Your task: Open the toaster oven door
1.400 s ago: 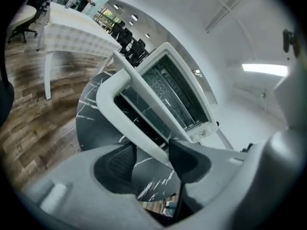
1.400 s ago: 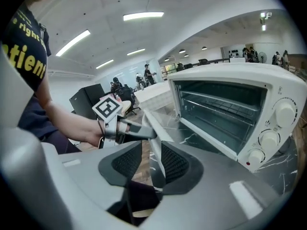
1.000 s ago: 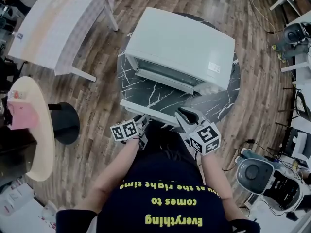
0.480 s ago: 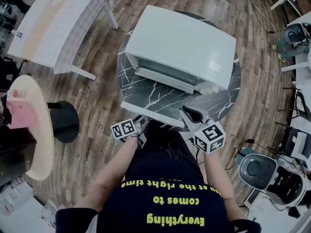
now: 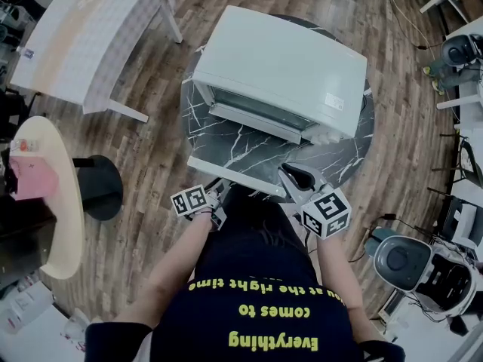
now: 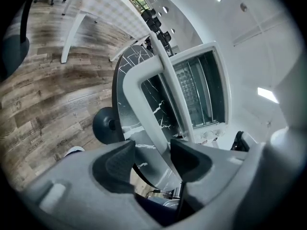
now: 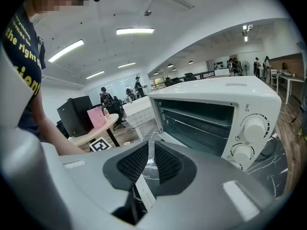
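Door is already swung fully down, lying flat over the round desk in front of the toaster oven, cavity exposed. The opening step is judged essentially done. What remains is a clean release: the jaws should be backed straight off the handle without dragging, so the door is not bounced up or the oven shifted on the desk.

Left gripper: jaws have just been opening and are spread wide. The left end of the handle is seen between them, with no pad pressed on it.

Right gripper: jaws almost together, only a slit left. A white door edge is seen low in the slit at the handle's right end, but a pinch on it cannot be confirmed.
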`<state>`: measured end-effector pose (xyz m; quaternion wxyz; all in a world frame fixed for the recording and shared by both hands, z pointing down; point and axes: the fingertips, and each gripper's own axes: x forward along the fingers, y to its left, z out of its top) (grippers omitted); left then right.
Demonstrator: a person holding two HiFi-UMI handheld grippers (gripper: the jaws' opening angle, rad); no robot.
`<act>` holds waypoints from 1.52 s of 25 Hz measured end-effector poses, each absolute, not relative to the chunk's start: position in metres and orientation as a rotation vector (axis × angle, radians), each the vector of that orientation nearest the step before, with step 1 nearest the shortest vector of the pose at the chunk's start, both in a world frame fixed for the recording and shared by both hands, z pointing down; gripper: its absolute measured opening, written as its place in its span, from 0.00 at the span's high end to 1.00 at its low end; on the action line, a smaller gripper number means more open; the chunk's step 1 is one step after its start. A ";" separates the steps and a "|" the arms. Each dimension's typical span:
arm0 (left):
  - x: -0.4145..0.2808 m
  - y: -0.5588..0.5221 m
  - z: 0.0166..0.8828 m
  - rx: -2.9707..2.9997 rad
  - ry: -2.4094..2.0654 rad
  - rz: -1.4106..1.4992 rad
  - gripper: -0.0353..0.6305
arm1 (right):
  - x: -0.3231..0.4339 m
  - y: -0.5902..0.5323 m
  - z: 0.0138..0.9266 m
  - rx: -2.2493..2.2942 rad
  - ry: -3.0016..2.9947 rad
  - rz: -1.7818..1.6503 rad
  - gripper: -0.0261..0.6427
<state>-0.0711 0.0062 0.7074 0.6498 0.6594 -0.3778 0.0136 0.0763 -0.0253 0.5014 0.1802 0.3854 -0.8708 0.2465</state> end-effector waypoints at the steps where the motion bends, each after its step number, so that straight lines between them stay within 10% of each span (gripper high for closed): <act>1: -0.071 0.006 0.709 1.489 -0.867 0.048 0.59 | 0.075 -0.025 0.502 1.084 -2.462 0.696 0.88; 28: -0.113 0.028 0.718 1.383 -1.015 0.114 0.53 | 0.055 -0.027 0.499 0.989 -2.511 0.680 0.88; 33: -0.159 0.005 0.676 1.477 -1.271 0.097 0.62 | 0.052 -0.028 0.499 0.978 -2.517 0.678 0.88; 38: -0.170 -0.041 0.584 1.910 -1.504 0.147 0.94 | 0.051 -0.029 0.499 0.976 -2.519 0.671 0.88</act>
